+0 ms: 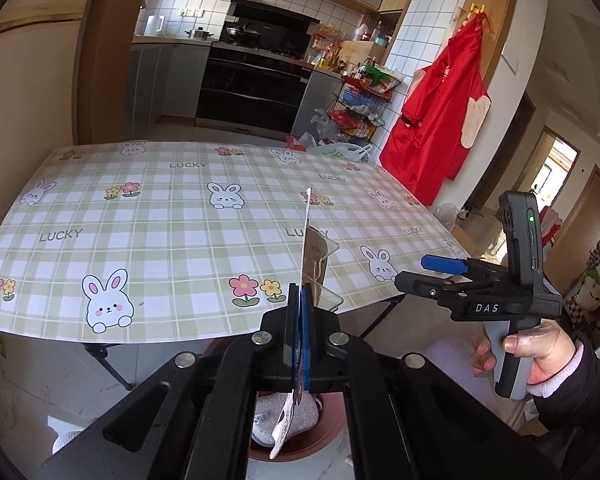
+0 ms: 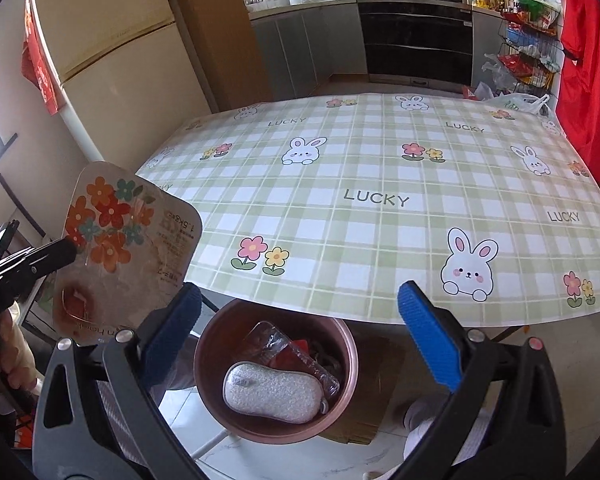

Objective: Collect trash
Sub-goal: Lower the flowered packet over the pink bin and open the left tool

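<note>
My left gripper (image 1: 300, 312) is shut on a flat hook package, a card with a flower print and a clear blister (image 1: 314, 256), seen edge-on. In the right wrist view the package (image 2: 120, 252) shows face-on at the left, held by the left gripper (image 2: 60, 250) above the floor beside the table. A brown trash bin (image 2: 276, 432) stands on the floor under the table's front edge and holds a white sponge (image 2: 272, 392) and clear wrappers. The bin also shows under my left gripper (image 1: 332, 428). My right gripper (image 2: 300, 336) is open and empty above the bin; it also shows in the left wrist view (image 1: 432, 272).
The table (image 2: 380, 200) has a green plaid cloth with rabbits and flowers. A fridge (image 2: 112, 60) stands at the left, a stove and counters (image 1: 256, 76) behind, a wire rack (image 1: 360, 108) and a red apron (image 1: 444, 120) at the right.
</note>
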`<state>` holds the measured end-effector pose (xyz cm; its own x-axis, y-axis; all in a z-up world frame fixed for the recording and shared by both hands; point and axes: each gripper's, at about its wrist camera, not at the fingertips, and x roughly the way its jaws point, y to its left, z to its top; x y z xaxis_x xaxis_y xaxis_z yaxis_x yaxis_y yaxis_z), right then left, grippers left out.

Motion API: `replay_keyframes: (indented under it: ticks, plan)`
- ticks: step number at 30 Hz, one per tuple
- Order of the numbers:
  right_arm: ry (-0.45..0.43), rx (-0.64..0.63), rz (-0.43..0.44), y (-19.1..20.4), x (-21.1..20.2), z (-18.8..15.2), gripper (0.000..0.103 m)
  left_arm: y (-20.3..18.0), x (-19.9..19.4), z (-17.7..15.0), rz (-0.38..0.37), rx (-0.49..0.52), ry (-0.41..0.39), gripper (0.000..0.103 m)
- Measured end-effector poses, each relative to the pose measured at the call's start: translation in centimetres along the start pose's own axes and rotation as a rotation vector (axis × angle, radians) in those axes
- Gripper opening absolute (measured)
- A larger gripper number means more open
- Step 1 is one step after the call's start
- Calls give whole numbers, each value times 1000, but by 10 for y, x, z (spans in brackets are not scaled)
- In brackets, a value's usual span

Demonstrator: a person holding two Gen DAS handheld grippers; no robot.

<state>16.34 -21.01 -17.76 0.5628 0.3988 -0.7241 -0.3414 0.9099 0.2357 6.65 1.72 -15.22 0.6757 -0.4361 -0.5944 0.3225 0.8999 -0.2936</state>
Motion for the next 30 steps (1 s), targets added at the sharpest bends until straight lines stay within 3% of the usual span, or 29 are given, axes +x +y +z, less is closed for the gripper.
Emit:
replay_keyframes:
  ticks: [15,17,18,19,23,25,30]
  plan:
    - [4,41,-11,-17,1,-7,97,-18,51,-14,-46,18,120,2]
    - [6,45,-12,-19,1,-8,97,-20,60,-16,-50,40,133,14]
    - [8,47,-12,-19,2,-9,97,-19,63,-18,-31,48,137,40]
    - [10,47,-10,-20,2,-9,97,-16,65,-20,-10,42,138,60]
    - [15,35,-18,-18,3,-10,97,0,65,-25,43,-4,132,66]
    - [14,34,-18,-18,3,-10,97,6,60,-23,79,-10,112,75]
    - [4,22,-25,-15,-1,-6,97,17,41,-16,163,-5,48,85]
